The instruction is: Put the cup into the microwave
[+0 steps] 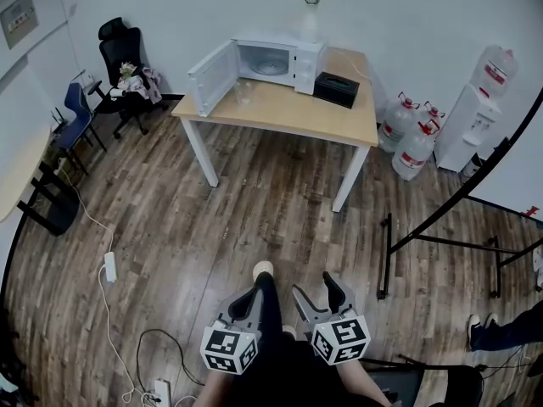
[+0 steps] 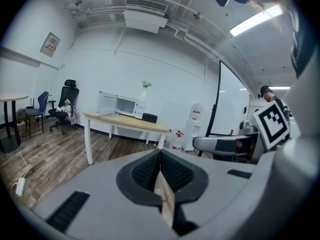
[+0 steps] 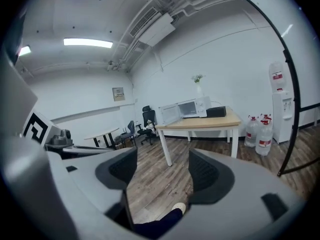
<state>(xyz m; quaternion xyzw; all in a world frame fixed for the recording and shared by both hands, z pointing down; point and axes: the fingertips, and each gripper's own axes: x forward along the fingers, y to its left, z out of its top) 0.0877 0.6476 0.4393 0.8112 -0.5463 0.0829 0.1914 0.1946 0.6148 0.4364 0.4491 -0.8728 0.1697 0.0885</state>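
Note:
A white microwave [image 1: 280, 61] stands at the back of a wooden table [image 1: 288, 113] across the room, its door [image 1: 210, 76] swung open to the left. A clear glass cup [image 1: 244, 92] sits on the table just in front of the open door. Both grippers are far from the table, held low near my legs. My left gripper [image 1: 249, 299] [image 2: 160, 156] is shut with nothing between its pads. My right gripper [image 1: 314, 293] [image 3: 162, 171] is open and empty. The microwave [image 2: 123, 105] [image 3: 193, 107] shows small and distant in both gripper views.
A black box [image 1: 335, 89] lies on the table right of the microwave, and a vase [image 1: 311, 17] stands on top of it. Water bottles [image 1: 411, 138] and a dispenser [image 1: 477, 113] stand at right. Office chairs [image 1: 123, 62], a power strip [image 1: 110, 267] and a black stand [image 1: 441, 231] surround the wooden floor.

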